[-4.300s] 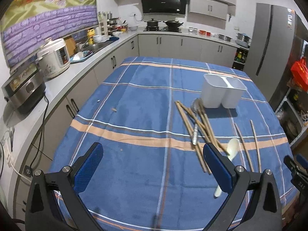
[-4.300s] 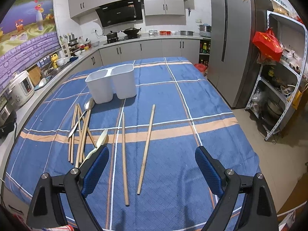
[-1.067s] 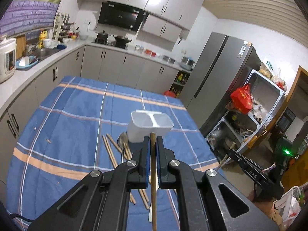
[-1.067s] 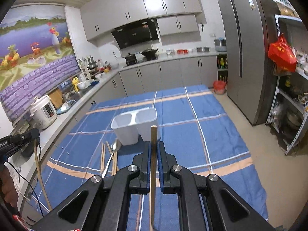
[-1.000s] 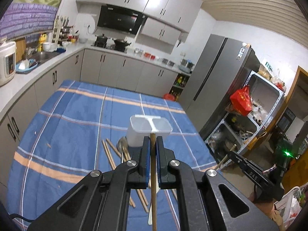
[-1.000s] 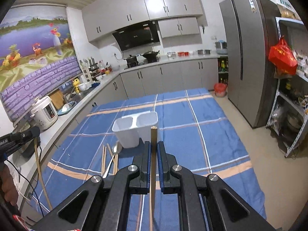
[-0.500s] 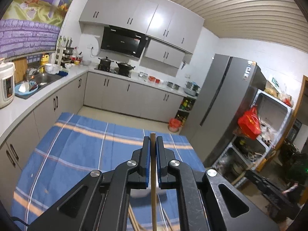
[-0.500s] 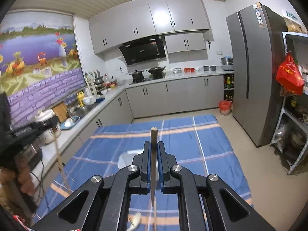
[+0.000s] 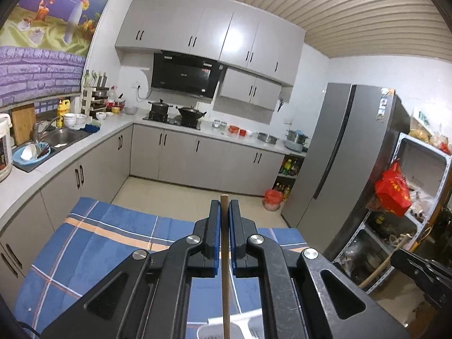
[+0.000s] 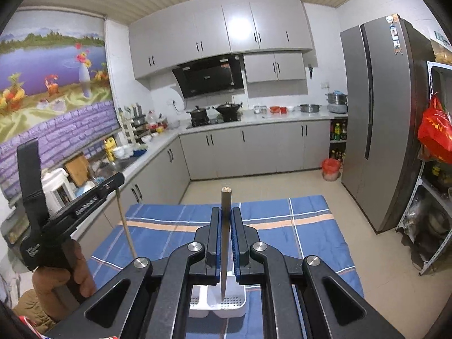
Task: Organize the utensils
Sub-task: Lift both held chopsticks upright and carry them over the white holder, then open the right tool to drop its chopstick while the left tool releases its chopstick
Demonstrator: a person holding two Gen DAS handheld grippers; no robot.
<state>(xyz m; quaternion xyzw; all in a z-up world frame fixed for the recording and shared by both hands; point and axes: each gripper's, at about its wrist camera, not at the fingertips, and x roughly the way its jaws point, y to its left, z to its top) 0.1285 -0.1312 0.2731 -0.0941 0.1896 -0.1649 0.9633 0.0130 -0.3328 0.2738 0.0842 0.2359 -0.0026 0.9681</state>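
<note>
My left gripper (image 9: 222,238) has its jaws pinched tight on a wooden chopstick (image 9: 225,282), whose long axis runs straight up and down, top end just above the fingertips and lower end dropping toward the white holder (image 9: 240,327) near me. My right gripper (image 10: 225,243) likewise clamps a second chopstick (image 10: 225,243) upright, its lower tip inside the white holder (image 10: 217,302) on the blue tablecloth (image 10: 296,226).

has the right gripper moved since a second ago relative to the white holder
Yes. The right gripper, shut on a chopstick, now sits right over the white holder, which has dropped from mid-frame to the bottom of the right wrist view.
</note>
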